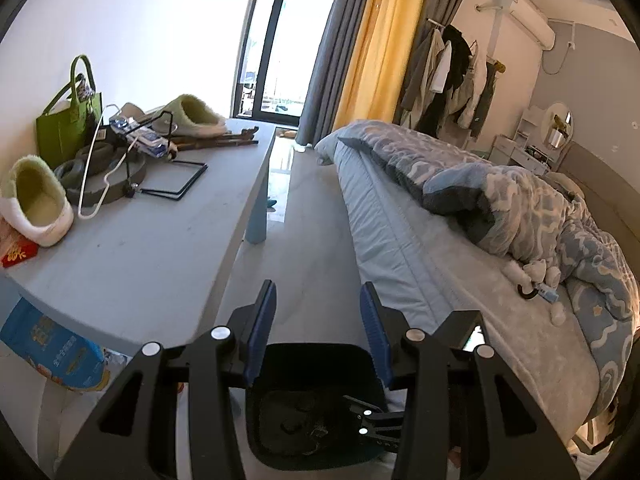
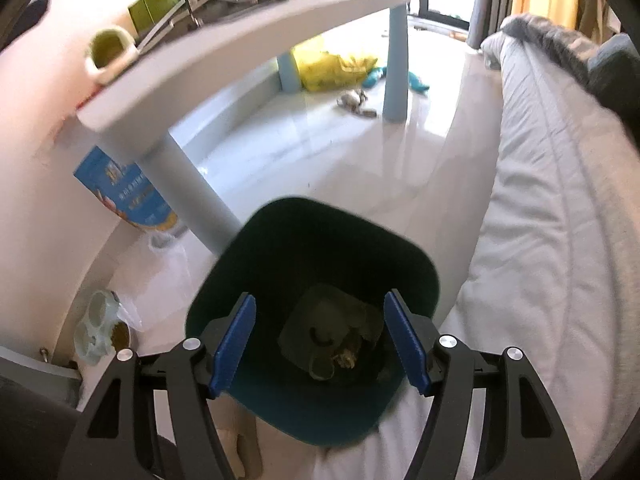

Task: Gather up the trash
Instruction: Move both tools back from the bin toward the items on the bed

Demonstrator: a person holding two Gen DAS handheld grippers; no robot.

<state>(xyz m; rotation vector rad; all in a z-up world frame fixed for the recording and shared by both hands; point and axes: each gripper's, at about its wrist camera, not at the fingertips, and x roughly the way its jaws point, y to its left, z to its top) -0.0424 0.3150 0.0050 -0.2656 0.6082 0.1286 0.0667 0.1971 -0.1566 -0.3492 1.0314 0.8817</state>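
Bedroom, pale glossy floor (image 2: 320, 148). A dark bin (image 2: 420, 264) stands on it, with the table (image 2: 240, 40) on one side and the bed (image 2: 560, 240) on the other.

- Trash (image 2: 344, 354): a crumpled wad at the bottom of the bin.
- Right gripper (image 2: 320, 298): directly above the bin mouth, pads apart, nothing between them.
- Left gripper (image 1: 318, 288): just above the bin's far rim, pads narrowly parted, holding nothing visible.
- Step, judged: a piece has been dropped in and both tools are free.
- Remaining: a crumpled scrap (image 2: 356, 102) on the floor well beyond the bin, by the far table leg. A yellow bag (image 2: 332, 66) lies further on.
- Next: reach past the bin, lower open pads around the scrap and close gently. It looks light and may slide.
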